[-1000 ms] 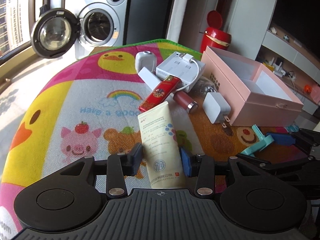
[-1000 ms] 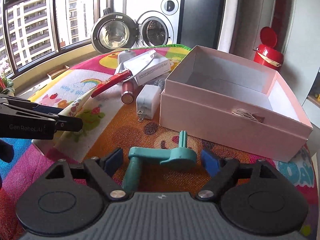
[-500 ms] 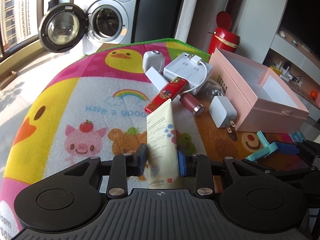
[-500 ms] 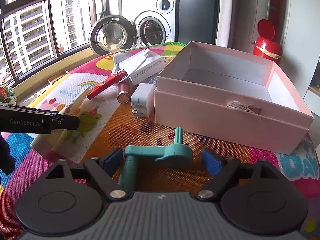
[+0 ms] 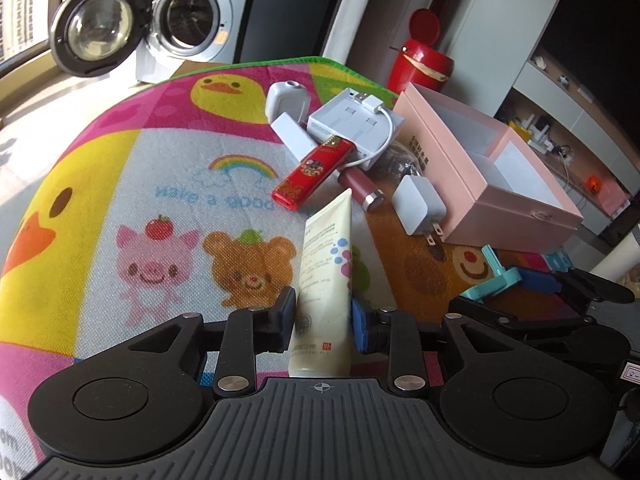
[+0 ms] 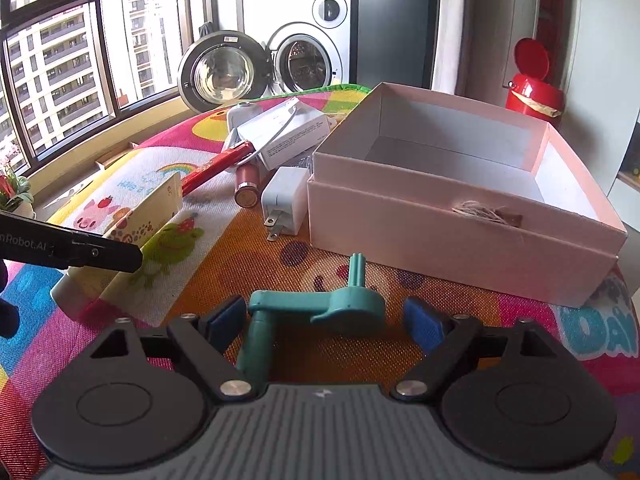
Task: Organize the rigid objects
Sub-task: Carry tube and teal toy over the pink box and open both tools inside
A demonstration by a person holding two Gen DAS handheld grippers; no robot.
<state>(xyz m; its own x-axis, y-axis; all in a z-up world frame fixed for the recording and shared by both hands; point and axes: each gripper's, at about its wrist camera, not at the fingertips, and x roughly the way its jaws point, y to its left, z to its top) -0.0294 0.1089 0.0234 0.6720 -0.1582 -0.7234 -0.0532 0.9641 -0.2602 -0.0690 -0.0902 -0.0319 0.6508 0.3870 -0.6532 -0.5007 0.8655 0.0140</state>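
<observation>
Left tongs (image 5: 323,316) are clamping the cream tube (image 5: 326,268); right tongs (image 6: 326,318) are standing apart around the teal crank (image 6: 320,308). Advise lifting the tube level.

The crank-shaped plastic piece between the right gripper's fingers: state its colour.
Teal, one solid colour; the crank-shaped plastic piece shows best in the right wrist view.

A second ago the left gripper (image 5: 323,316) stands wide around the cream tube (image 5: 325,280), with gaps on both sides; now its fingers (image 5: 286,312) press the tube's lower part. The tube, formerly leaning toward the upper left of the left wrist frame, now runs nearly straight up the middle. In the right wrist view its far end (image 6: 160,204) is lifted off the mat (image 6: 168,280).
</observation>
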